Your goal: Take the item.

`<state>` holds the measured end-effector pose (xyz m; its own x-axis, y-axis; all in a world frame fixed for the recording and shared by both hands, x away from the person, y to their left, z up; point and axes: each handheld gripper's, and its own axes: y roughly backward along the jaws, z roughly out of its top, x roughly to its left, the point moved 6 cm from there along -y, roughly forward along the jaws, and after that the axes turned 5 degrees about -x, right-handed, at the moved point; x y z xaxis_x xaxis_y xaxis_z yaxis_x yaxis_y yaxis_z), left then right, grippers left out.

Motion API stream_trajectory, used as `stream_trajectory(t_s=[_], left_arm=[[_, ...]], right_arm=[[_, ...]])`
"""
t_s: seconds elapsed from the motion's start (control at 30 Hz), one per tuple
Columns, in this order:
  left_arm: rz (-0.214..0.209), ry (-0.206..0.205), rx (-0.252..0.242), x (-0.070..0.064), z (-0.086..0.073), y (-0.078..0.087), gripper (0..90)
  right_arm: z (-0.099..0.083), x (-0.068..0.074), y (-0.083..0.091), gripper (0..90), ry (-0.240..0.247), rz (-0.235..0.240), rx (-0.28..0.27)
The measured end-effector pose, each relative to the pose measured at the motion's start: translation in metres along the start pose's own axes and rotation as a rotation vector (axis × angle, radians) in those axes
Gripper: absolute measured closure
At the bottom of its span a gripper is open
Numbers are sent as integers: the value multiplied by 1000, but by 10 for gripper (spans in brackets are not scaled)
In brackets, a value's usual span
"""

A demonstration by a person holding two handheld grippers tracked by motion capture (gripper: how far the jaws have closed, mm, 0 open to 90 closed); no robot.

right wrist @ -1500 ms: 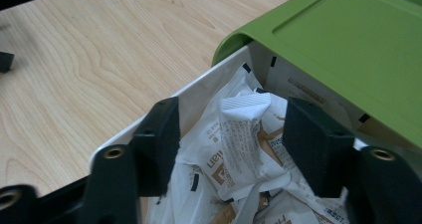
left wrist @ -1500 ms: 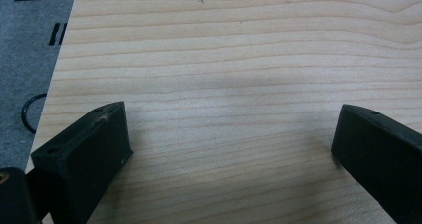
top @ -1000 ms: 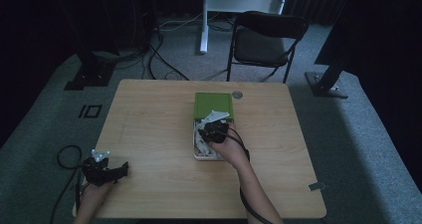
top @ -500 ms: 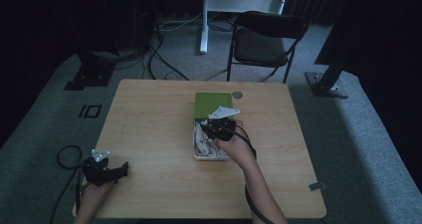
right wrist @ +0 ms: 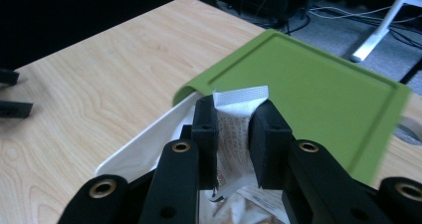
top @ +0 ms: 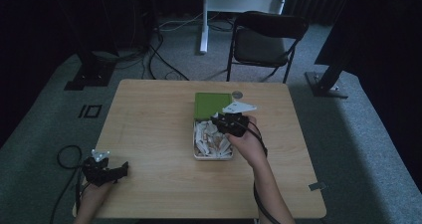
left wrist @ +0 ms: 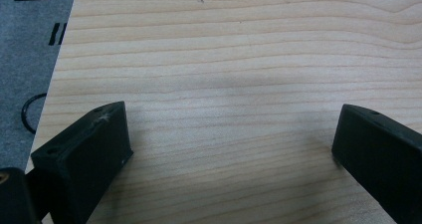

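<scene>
A white box (top: 198, 155) holding several paper sachets (top: 209, 140) sits mid-table, its green lid (top: 212, 105) lying flat just beyond it. My right gripper (top: 222, 122) hovers over the box's far end, shut on one white sachet (right wrist: 234, 129) whose crimped top edge sticks out past the jaws; the green lid (right wrist: 308, 89) and the box's rim (right wrist: 144, 144) lie right under it. My left gripper (top: 119, 170) rests at the table's front left corner, open over bare wood (left wrist: 224, 89), nothing between its fingers.
A small round metal disc (top: 237, 94) lies beside the lid at the far edge. A folding chair (top: 263, 40) stands beyond the table, with cables and stand bases on the carpet. A cable loop (top: 64, 157) trails off the left edge.
My right gripper has moved from the box's middle toward its far end and the lid, lifting the sachet with it. The left gripper has stayed put.
</scene>
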<state>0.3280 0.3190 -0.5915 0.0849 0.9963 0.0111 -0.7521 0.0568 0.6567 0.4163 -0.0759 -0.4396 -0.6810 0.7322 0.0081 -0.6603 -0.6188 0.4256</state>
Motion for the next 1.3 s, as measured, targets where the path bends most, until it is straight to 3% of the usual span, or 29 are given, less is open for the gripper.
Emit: stream_trajectory(t_s=[0.63, 0.87, 1.3], left_arm=[[0, 2, 0, 0, 0, 0, 27], [0, 1, 0, 0, 0, 0, 26], [0, 1, 1, 0, 0, 0, 26]], right_arm=[[-3, -53, 33, 751, -79, -128, -49], [-13, -74, 38, 751, -121, -192, -65], [-45, -121, 40, 752, -172, -322, -30]])
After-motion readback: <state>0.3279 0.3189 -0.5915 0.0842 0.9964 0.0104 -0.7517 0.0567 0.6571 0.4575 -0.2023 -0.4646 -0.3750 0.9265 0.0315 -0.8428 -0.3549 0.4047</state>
